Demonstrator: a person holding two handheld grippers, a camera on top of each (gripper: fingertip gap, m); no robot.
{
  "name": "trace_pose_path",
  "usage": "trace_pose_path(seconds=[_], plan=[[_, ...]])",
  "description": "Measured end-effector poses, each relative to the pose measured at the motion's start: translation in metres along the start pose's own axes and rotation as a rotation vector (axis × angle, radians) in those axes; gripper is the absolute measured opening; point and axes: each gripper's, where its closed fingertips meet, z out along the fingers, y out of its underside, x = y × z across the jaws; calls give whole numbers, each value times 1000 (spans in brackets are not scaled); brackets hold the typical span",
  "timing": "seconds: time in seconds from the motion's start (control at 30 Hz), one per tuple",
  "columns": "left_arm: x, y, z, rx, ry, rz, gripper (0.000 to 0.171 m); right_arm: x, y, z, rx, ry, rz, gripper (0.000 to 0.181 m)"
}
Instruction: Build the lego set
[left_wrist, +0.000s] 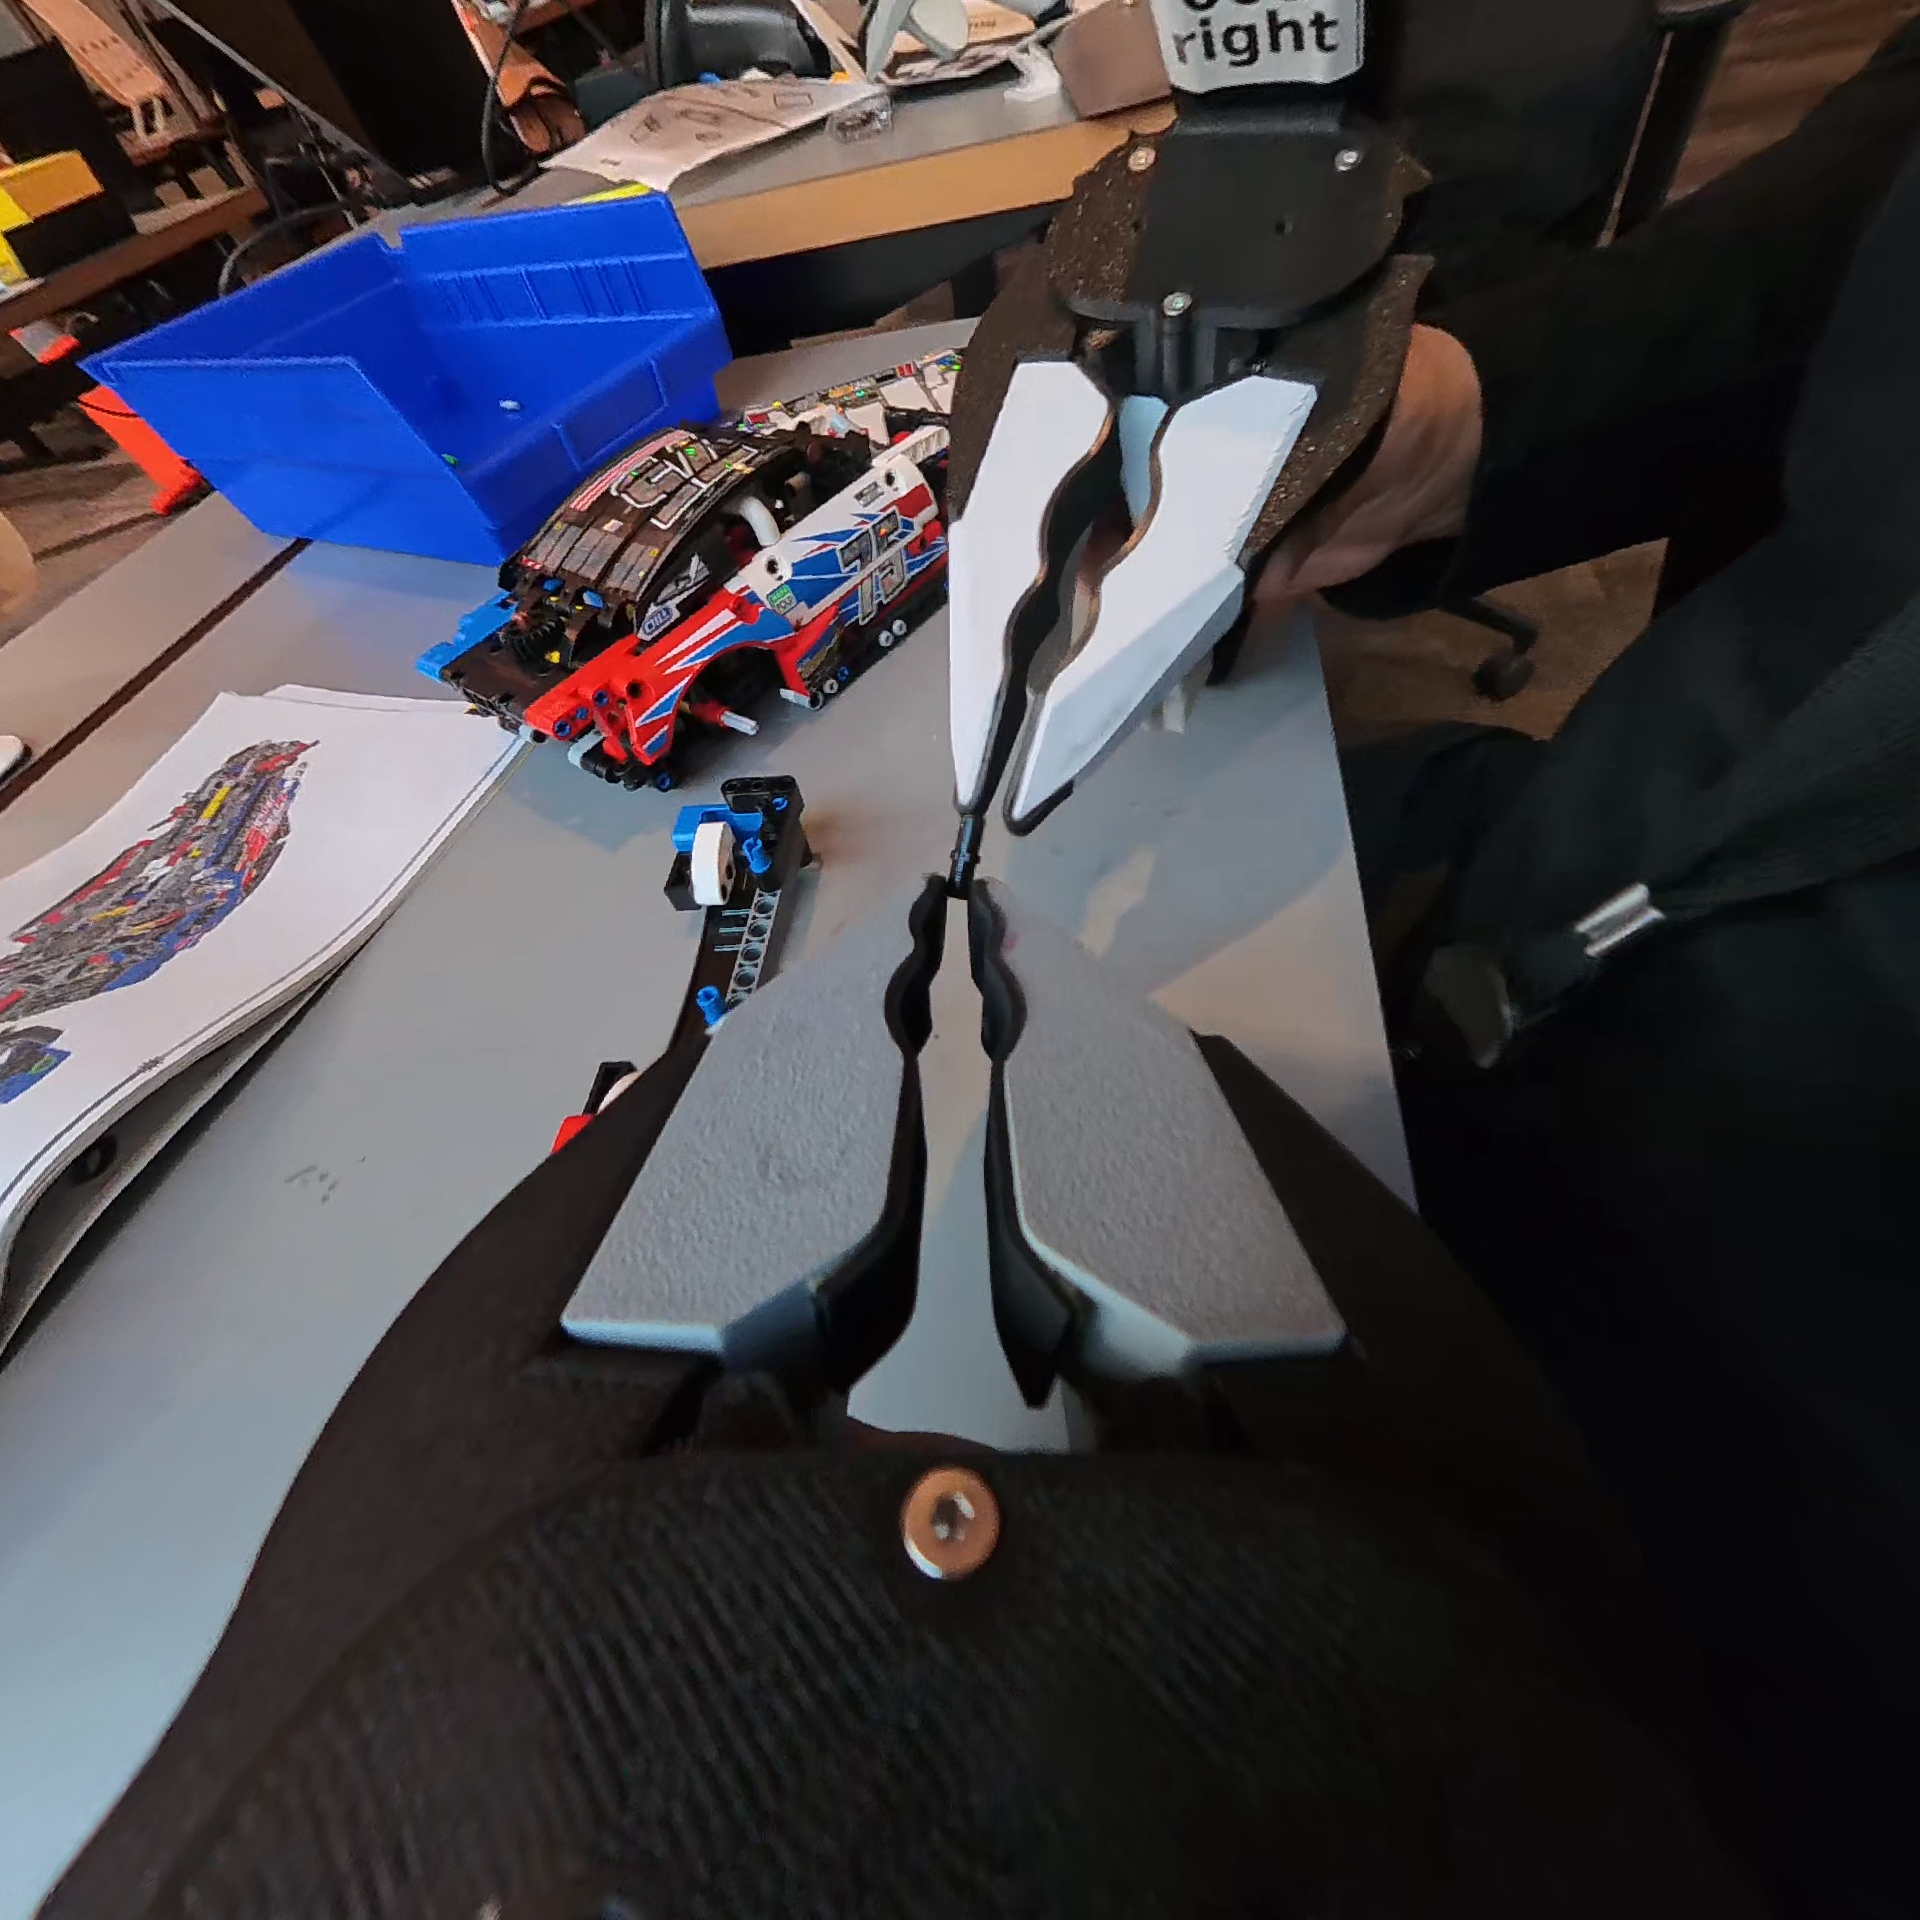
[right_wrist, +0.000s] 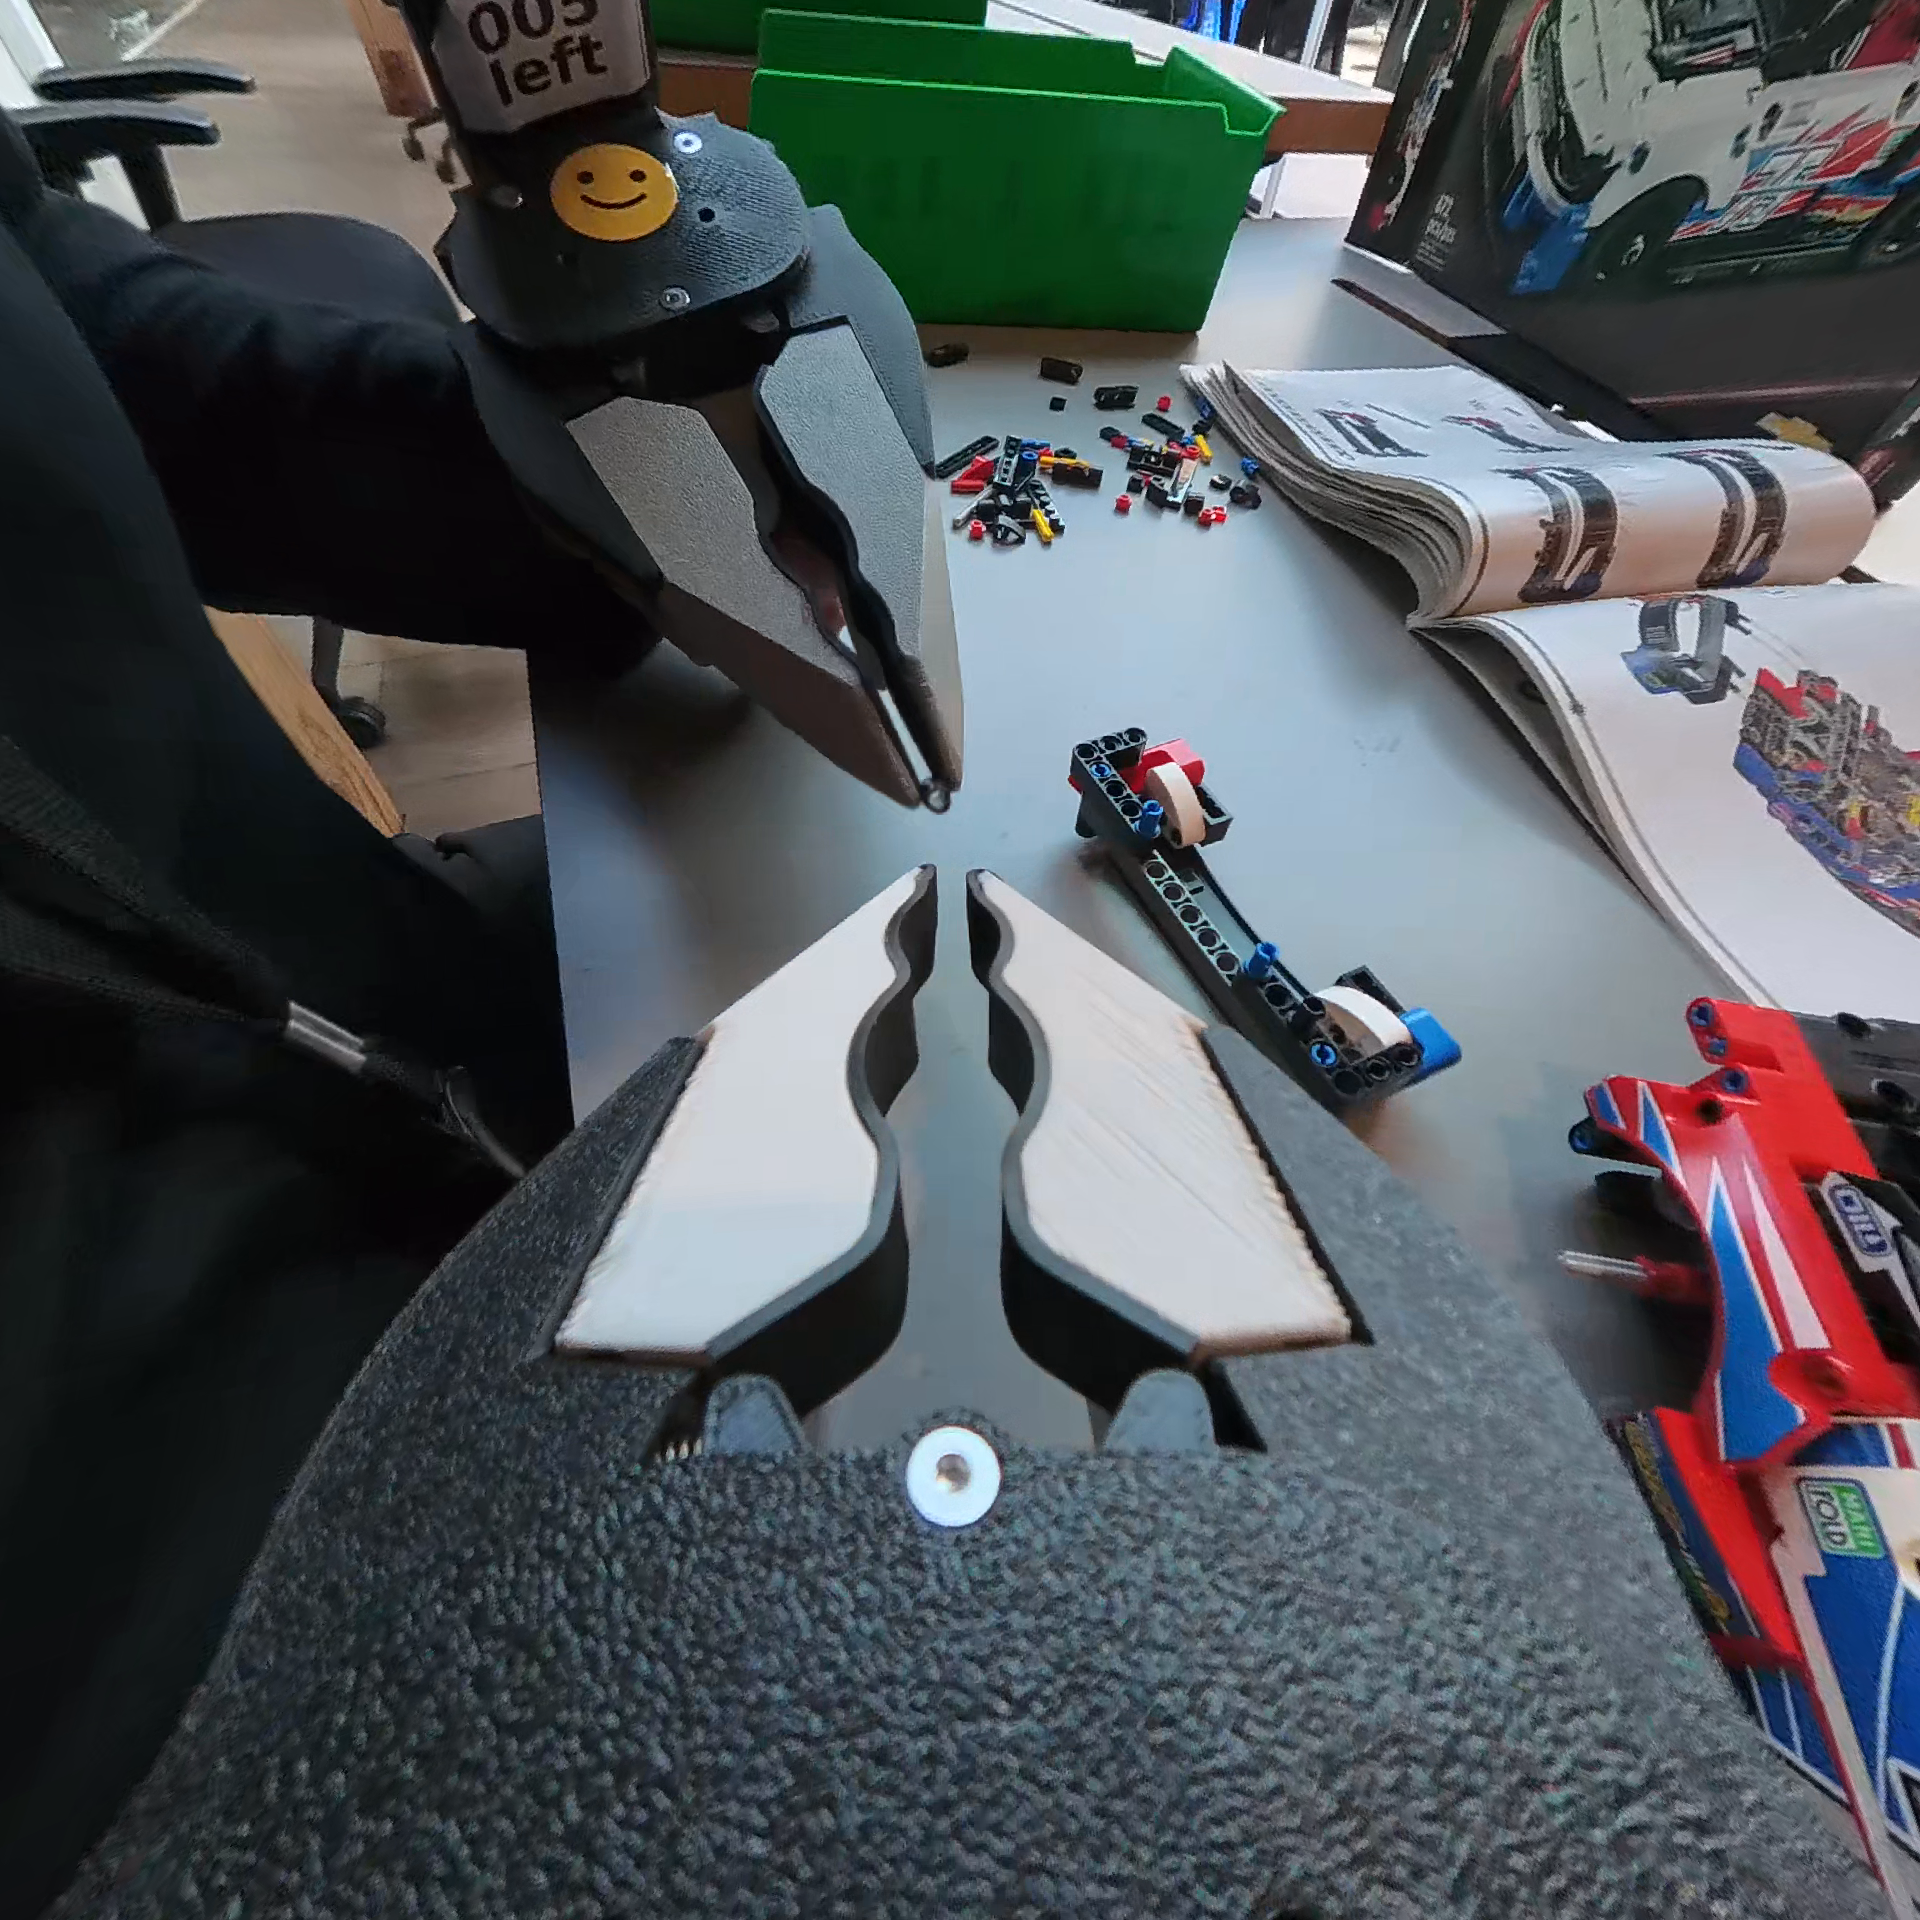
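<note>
The left gripper (left_wrist: 958, 891) has its grey fingers pinched tight on a small black pin (left_wrist: 962, 847), held up over the near edge of the grey table (right_wrist: 1299, 665). Facing it tip to tip, the right gripper (right_wrist: 951, 875) shows a narrow gap between its white fingers, and nothing sits in that gap: in its own view the pin is just beyond its tips, untouched. In the left wrist view the pin's far end seems to meet those white tips, so actual contact cannot be told.

The landmark is the long black sub-assembly (right_wrist: 1247, 935) with its white rollers and blue pins, lying flat on the table. Both grippers hover just beside it, toward the person's side. Beyond it, the red, white and blue race car body (left_wrist: 717, 592) rests on the table, with a blue bin (left_wrist: 416, 384) behind that. The open instruction booklet (right_wrist: 1662, 727) lies next to the sub-assembly, loose small parts (right_wrist: 1101, 468) are scattered farther off, and a green bin (right_wrist: 997, 197) stands past those.
</note>
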Motion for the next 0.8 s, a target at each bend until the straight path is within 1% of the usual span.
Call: trace_pose_path(seconds=[0.1, 0.13, 0.2, 0.37, 0.43, 0.53, 0.67, 0.8], plan=[[-12, 8, -7, -7, -96, 6, 1, 6, 3, -5, -2, 28, -23, 4], [-13, 7, -11, 8, -113, 9, 1, 8, 3, -7, 4, 37, -26, 4], [-11, 4, -16, 35, -101, -5, 1, 10, 1, -9, 20, 33, -15, 3], [-1, 6, -15, 21, -34, -11, 1, 0, -7, -1, 48, -33, -49, 6], [-2, 4, -16, 44, -39, 5, 1, -3, -4, 5, 23, -55, -76, 5], [-10, 0, -19, 81, -81, 13, 1, 2, -4, 6, 29, -24, -124, 0], [-12, -1, -21, 102, -56, -27, 1, 6, -7, 4, 50, -45, -69, 2], [-8, 3, -16, 59, -25, -21, 1, 10, -13, 1, 98, -43, -49, 2]])
